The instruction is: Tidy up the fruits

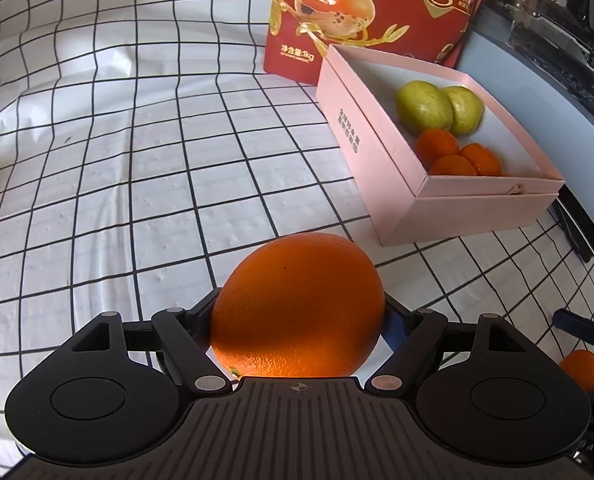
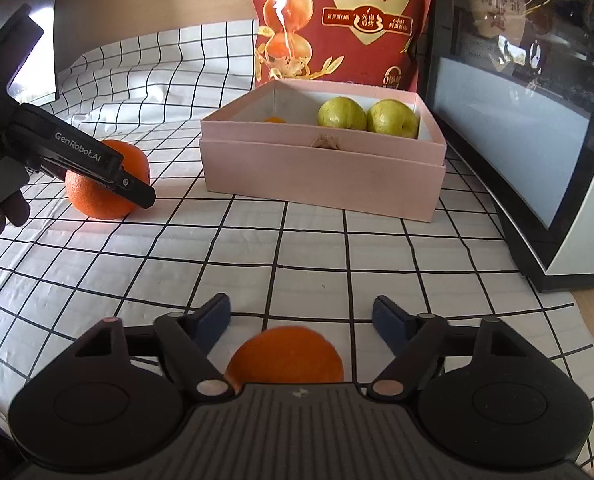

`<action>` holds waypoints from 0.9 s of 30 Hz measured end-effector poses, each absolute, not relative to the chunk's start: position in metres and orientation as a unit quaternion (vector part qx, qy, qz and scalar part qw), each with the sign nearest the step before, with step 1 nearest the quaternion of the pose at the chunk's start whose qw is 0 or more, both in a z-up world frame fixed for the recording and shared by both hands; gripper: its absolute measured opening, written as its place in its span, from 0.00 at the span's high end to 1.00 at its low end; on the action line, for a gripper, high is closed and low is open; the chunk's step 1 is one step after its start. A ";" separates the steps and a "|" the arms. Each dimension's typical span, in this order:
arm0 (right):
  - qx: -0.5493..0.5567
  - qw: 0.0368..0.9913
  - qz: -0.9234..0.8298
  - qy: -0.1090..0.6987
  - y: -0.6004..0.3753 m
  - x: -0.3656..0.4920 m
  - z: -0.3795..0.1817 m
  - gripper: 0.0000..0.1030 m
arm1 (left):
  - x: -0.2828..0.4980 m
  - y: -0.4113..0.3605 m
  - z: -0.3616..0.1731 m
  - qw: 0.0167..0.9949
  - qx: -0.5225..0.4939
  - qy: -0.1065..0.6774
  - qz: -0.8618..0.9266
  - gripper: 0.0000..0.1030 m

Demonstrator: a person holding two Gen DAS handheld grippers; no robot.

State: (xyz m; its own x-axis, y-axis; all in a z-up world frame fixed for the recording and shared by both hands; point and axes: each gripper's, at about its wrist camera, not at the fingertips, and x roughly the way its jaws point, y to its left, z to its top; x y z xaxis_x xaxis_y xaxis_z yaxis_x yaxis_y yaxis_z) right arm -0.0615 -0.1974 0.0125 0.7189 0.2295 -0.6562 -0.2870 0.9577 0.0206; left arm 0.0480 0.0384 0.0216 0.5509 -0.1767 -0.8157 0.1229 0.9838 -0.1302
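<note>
My left gripper (image 1: pixel 299 312) is shut on a large orange (image 1: pixel 297 304); it also shows in the right wrist view (image 2: pixel 97 196), resting on or just above the checked cloth. The pink box (image 1: pixel 377 168) holds two green fruits (image 1: pixel 425 106) and several small mandarins (image 1: pixel 437 146). In the right wrist view the box (image 2: pixel 321 176) stands ahead with the green fruits (image 2: pixel 341 114) inside. My right gripper (image 2: pixel 301 314) is open, its fingers either side of a small mandarin (image 2: pixel 285 356) that lies close to the gripper body, untouched. That mandarin also shows in the left wrist view (image 1: pixel 581 368).
A red food bag (image 2: pixel 337 20) stands behind the box. A dark-screened appliance (image 2: pixel 517 152) stands on the right, close to the box. The white checked cloth (image 1: pixel 137 160) covers the table and is wrinkled at the left.
</note>
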 end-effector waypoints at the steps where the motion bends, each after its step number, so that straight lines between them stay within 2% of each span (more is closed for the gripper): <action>1: -0.042 0.927 0.141 0.346 -0.198 -0.062 0.013 0.44 | 0.048 0.038 0.022 0.881 -0.028 0.465 -0.084 0.19; 2: -0.043 0.926 0.143 0.346 -0.198 -0.062 0.014 0.49 | 0.047 0.038 0.022 0.881 -0.029 0.464 -0.083 0.19; 3: -0.043 0.926 0.144 0.346 -0.198 -0.062 0.015 0.59 | 0.047 0.038 0.022 0.882 -0.030 0.463 -0.081 0.19; 4: -0.045 0.926 0.144 0.347 -0.197 -0.061 0.016 0.63 | 0.046 0.038 0.022 0.883 -0.031 0.462 -0.079 0.20; 8: -0.045 0.924 0.148 0.349 -0.196 -0.057 0.017 0.66 | 0.043 0.038 0.022 0.886 -0.036 0.457 -0.069 0.20; 10: -0.042 0.924 0.150 0.349 -0.196 -0.053 0.019 0.83 | 0.040 0.037 0.022 0.888 -0.034 0.453 -0.066 0.20; 12: -0.035 0.922 0.156 0.352 -0.195 -0.046 0.021 0.94 | 0.037 0.035 0.022 0.890 -0.030 0.449 -0.068 0.20; 20: -0.048 0.920 0.174 0.349 -0.193 -0.039 0.017 0.93 | 0.024 0.034 0.023 0.884 -0.048 0.460 -0.067 0.21; 27: -0.036 0.929 0.170 0.328 -0.201 -0.059 0.012 0.84 | 0.009 0.018 0.022 0.879 -0.037 0.467 -0.091 0.21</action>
